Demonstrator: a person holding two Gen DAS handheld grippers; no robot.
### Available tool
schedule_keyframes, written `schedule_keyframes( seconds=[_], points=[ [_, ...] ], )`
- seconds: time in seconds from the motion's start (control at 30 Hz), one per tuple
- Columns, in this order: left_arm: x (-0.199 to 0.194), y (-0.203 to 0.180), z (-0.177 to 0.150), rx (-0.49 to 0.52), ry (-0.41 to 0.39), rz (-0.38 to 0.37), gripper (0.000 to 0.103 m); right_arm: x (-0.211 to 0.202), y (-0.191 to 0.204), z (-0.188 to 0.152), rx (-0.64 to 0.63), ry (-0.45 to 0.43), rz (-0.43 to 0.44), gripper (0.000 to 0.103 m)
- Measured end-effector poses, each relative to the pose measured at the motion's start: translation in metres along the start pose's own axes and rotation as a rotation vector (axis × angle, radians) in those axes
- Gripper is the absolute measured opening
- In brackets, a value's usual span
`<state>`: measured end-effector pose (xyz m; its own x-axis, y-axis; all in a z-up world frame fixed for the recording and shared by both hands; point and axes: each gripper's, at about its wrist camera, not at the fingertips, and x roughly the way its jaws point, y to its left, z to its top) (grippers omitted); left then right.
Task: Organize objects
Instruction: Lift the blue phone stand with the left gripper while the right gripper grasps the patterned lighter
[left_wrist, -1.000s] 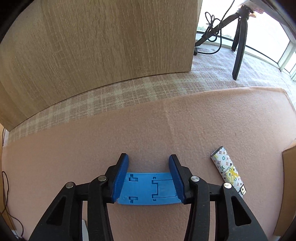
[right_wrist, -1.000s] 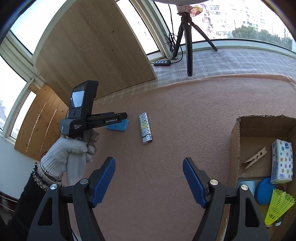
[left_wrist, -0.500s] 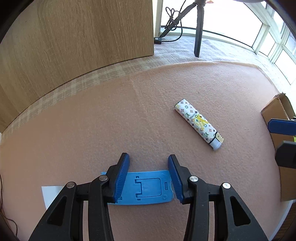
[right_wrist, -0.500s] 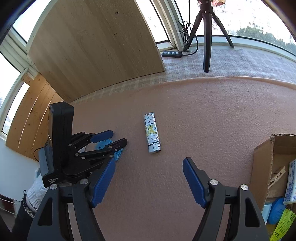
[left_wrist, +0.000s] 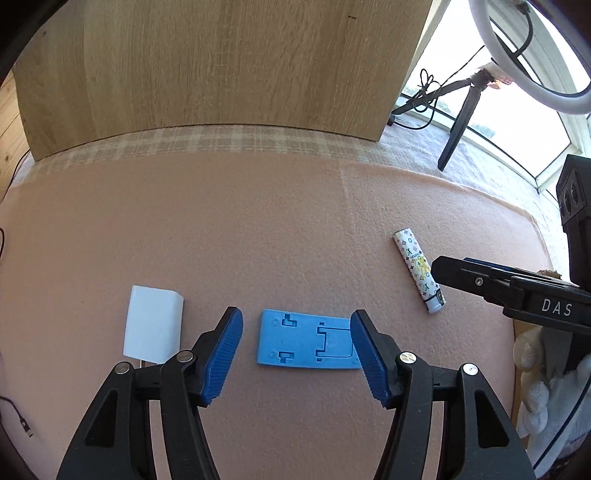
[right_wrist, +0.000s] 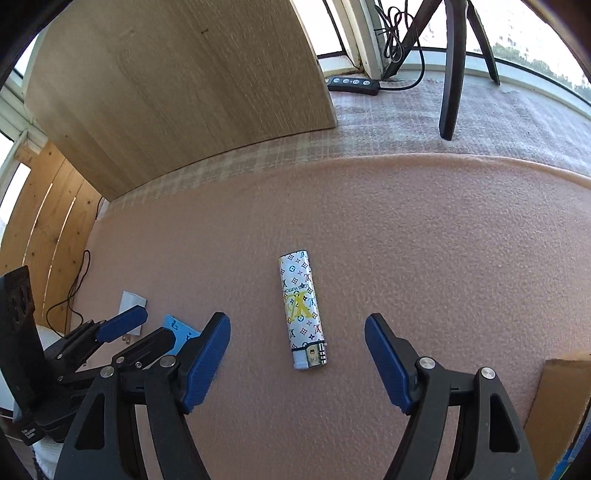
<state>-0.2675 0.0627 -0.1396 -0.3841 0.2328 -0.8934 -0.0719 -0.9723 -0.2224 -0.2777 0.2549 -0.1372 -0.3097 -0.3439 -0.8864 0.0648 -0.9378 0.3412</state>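
A flat blue plastic stand (left_wrist: 308, 339) lies on the pink foam mat (left_wrist: 258, 240). It sits between the fingers of my left gripper (left_wrist: 295, 356), whose jaws are opening. The left pad stands clear of the stand and the right pad is at its edge. A patterned white lighter (right_wrist: 303, 308) lies lengthwise just ahead of my right gripper (right_wrist: 295, 365), between its wide-open fingers. Nothing is held. The lighter (left_wrist: 419, 269) and the right gripper (left_wrist: 454, 267) also show at the right of the left wrist view. The left gripper (right_wrist: 147, 332) shows at the lower left of the right wrist view.
A white charger plug (left_wrist: 153, 326) lies left of the blue stand. A cardboard box (right_wrist: 557, 398) edge sits at the lower right. A wooden panel (left_wrist: 221, 66) stands behind the mat, with a tripod (right_wrist: 452, 66) and power strip (right_wrist: 352, 83) beyond. A gloved hand (left_wrist: 546, 387) holds the right gripper.
The left jaws have widened off the blue stand, which now lies on the mat, and the white plug has come into view. The right gripper has dropped toward the lighter.
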Motion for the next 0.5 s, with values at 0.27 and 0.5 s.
schedule_keyframes(
  seconds=[0.27,0.5],
  points=[
    [0.014,0.002,-0.015,-0.084,0.057,-0.092,0.067,0.017,0.007,0.005,-0.047,0.019,-0.039,0.072],
    [0.024,-0.012,0.003,-0.046,0.036,-0.052,0.073,0.023,0.007,0.006,-0.055,0.021,-0.088,0.072]
  ],
)
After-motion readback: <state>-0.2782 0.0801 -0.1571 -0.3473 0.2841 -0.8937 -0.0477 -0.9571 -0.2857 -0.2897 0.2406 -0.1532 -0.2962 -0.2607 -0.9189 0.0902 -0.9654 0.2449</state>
